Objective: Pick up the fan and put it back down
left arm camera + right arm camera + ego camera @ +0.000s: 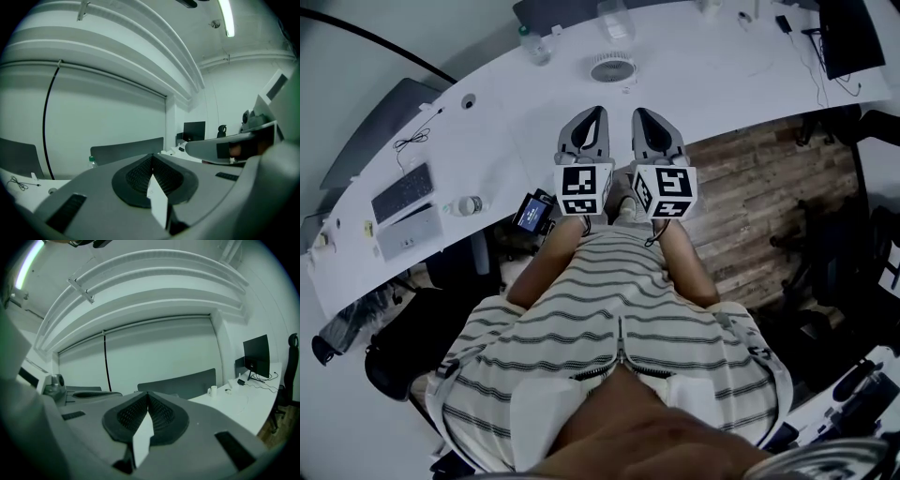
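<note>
Since the fan (612, 67) stands untouched toward the table's (712, 84) far edge, we hold left gripper (597, 114) and right gripper (640, 114) over the near edge — both pressed together, empty.

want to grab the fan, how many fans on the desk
1: the fan sits on the white desk, just beyond the left gripper and right gripper. Others may lie out of frame.

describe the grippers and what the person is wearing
Left gripper and right gripper: grey tapered shells, dark ribbed pads inside the jaws, each bearing a white cube with black square markers. The person wears a pale top with dark stripes.
</note>
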Tool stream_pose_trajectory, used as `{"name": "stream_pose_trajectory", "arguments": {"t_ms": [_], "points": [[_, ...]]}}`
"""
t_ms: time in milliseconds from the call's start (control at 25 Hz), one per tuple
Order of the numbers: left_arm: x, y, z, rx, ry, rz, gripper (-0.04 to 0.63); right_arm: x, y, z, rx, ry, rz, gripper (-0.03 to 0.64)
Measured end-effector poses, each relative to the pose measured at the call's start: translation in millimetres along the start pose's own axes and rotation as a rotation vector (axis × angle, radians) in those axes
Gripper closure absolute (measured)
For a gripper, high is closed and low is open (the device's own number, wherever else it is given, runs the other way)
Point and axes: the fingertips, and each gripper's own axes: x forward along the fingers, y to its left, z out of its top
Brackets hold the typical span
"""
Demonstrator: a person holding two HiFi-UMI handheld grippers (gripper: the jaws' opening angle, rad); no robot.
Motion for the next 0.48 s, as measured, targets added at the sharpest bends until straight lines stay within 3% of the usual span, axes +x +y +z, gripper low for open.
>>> {"name": "stream_pose_trajectory", "arguments": {"t_ms": [320,480], "points": [[36,32,-14,0.043,0.081,-0.051,0.586,26,1,0,-0.003,0.019,-0.021,0.604],[50,39,-31,0.109,0.143,-0.110,0.568,33,2,-3,-0.001,0.028,-0.027,0.604]]}}
